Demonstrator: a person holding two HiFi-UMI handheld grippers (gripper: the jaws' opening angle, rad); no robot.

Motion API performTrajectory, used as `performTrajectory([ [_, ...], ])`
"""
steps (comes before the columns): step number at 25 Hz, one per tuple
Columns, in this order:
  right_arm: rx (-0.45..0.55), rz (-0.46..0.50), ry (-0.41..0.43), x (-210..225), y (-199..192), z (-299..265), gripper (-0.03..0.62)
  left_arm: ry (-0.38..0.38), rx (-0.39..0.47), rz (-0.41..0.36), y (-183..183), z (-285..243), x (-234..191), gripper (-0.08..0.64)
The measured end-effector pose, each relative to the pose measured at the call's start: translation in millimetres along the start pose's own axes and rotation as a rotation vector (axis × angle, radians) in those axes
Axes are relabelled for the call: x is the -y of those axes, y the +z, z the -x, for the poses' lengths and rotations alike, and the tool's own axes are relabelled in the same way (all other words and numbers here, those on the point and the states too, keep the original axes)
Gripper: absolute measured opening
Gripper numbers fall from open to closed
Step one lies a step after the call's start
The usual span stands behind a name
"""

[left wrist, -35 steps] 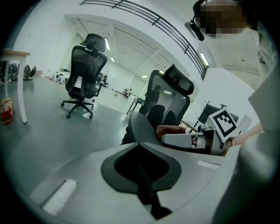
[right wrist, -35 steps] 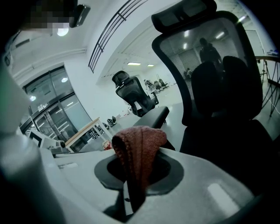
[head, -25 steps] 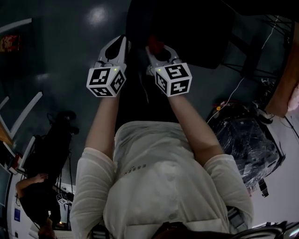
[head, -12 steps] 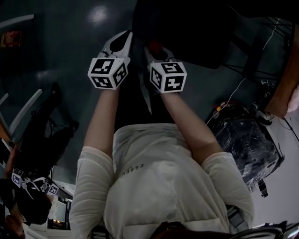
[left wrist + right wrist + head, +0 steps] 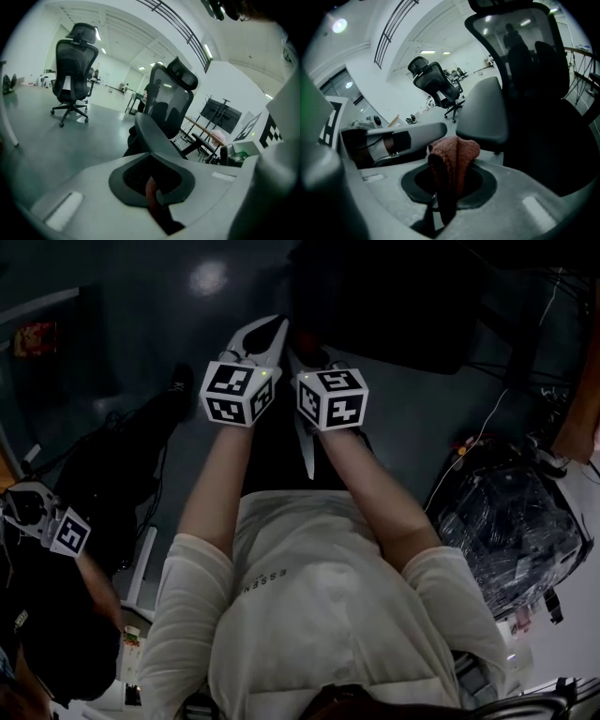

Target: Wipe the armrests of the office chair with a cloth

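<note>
Head view: left gripper (image 5: 265,334) and right gripper (image 5: 298,351) are being held side by side before the office chair (image 5: 394,306). Left gripper view: jaws are being pressed together, armrest (image 5: 150,133) just beyond. Right gripper view: reddish cloth (image 5: 457,150) is being pinched between the jaws, near that armrest.

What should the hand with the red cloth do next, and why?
Probably ease the right hand-held gripper forward until the cloth meets the grey armrest. The cloth is pinched in its jaws, and the armrest pad lies just ahead, seemingly not yet touched.
</note>
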State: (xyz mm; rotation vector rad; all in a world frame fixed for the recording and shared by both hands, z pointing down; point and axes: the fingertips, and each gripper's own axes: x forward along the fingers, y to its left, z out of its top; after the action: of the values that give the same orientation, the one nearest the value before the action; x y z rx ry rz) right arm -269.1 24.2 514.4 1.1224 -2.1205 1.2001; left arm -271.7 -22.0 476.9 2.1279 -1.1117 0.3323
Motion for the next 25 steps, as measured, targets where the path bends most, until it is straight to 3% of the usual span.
performTrajectory([
  [5,0.027,0.191,0.037,-25.0,16.8,14.2,0.054,0.098,0.122,0.073,3.7,35.1,-33.2,0.015],
  [9,0.101,0.414,0.066,-46.9,54.4,23.9,0.054,0.112,0.091,0.126,-16.0,49.8,-41.6,0.015],
  [15,-0.068,0.572,0.188,-56.5,56.6,-5.3,0.054,0.078,0.013,0.133,-40.6,50.0,-15.8,0.015],
  [20,-0.124,0.778,0.218,-56.9,72.1,-23.1,0.054,0.088,0.027,0.199,-43.2,43.1,-0.8,0.015],
  [25,-0.194,0.811,0.222,-37.4,87.7,-39.4,0.054,0.08,0.039,0.241,-36.3,18.0,3.4,0.015],
])
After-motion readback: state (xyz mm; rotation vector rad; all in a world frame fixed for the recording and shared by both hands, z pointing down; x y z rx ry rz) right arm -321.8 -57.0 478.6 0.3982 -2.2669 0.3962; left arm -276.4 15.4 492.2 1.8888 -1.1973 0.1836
